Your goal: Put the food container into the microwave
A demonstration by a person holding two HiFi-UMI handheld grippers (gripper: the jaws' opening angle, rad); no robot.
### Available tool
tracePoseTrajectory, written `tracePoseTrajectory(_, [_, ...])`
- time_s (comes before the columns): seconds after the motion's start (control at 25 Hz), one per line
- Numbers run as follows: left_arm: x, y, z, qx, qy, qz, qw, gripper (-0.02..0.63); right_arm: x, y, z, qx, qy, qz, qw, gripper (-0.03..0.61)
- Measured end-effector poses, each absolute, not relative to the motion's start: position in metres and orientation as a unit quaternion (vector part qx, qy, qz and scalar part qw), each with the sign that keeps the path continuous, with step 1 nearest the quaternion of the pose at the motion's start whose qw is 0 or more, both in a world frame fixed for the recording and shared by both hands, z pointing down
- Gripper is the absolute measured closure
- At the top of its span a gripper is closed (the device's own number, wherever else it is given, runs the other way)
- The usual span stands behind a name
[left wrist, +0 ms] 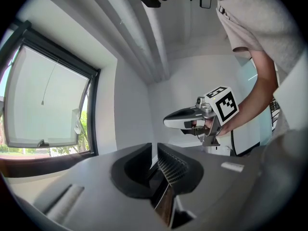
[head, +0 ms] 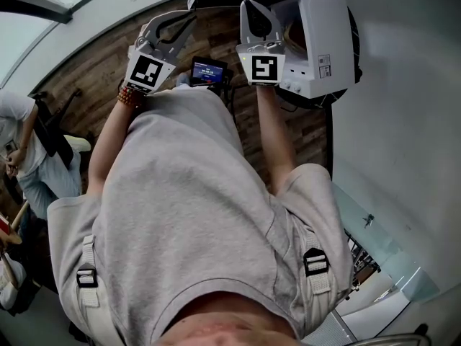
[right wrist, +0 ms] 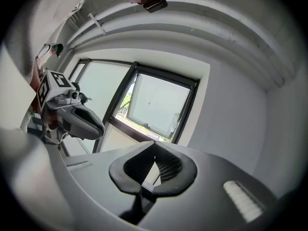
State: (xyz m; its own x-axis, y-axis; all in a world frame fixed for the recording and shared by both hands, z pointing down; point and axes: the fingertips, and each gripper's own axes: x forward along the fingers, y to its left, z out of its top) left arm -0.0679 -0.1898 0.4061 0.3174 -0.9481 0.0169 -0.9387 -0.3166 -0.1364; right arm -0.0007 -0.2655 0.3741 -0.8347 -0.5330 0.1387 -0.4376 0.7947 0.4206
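The white microwave (head: 325, 43) stands at the far right of a round wooden table (head: 90, 96), its front facing left. Something tan (head: 294, 33) shows in its cavity, half hidden behind my right gripper; I cannot tell if it is the food container. My left gripper (head: 190, 18) and right gripper (head: 250, 5) are held up side by side in front of the microwave, both shut and holding nothing. Both gripper views point up at wall and window. The left gripper (left wrist: 155, 150) sees the right one (left wrist: 190, 119); the right gripper (right wrist: 155, 147) sees the left one (right wrist: 77, 121).
A black device with a lit screen (head: 209, 71) lies on the table between the two grippers. Another person (head: 32, 146) stands at the left. A large dark-framed window (right wrist: 156, 105) fills the wall ahead. A glass-topped surface (head: 374, 229) lies to the right.
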Motion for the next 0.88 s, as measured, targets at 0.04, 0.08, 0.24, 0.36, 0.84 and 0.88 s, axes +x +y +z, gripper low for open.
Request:
tracePoseTrajectory(0.04, [-0.068, -0.190, 0.404, -0.809, 0.583, -0.045, 0.054, 0.578, -0.003, -0.262, 0.371, 0.254, -0.941, -0.189, 0.120, 0.565])
tracePoseTrajectory(0.08, [-0.067, -0.190, 0.403, -0.809, 0.583, -0.043, 0.058, 0.578, -0.005, -0.259, 0.369, 0.249, -0.944, -0.188, 0.110, 0.565])
tracePoseTrajectory(0.24, [-0.061, -0.190, 0.400, -0.811, 0.580, -0.036, 0.067, 0.581, -0.008, -0.246, 0.365, 0.224, -0.950, -0.193, 0.097, 0.565])
tracePoseTrajectory(0.36, [-0.060, -0.186, 0.396, -0.811, 0.581, -0.031, 0.067, 0.583, -0.012, -0.237, 0.361, 0.215, -0.953, -0.195, 0.090, 0.565])
tracePoseTrajectory(0.84, [-0.083, -0.168, 0.394, -0.792, 0.608, -0.019, 0.058, 0.598, -0.045, -0.208, 0.365, 0.174, -0.964, -0.186, 0.077, 0.565])
tracePoseTrajectory(0.88, [-0.085, -0.166, 0.394, -0.789, 0.612, -0.021, 0.059, 0.600, -0.048, -0.206, 0.365, 0.171, -0.964, -0.186, 0.077, 0.565])
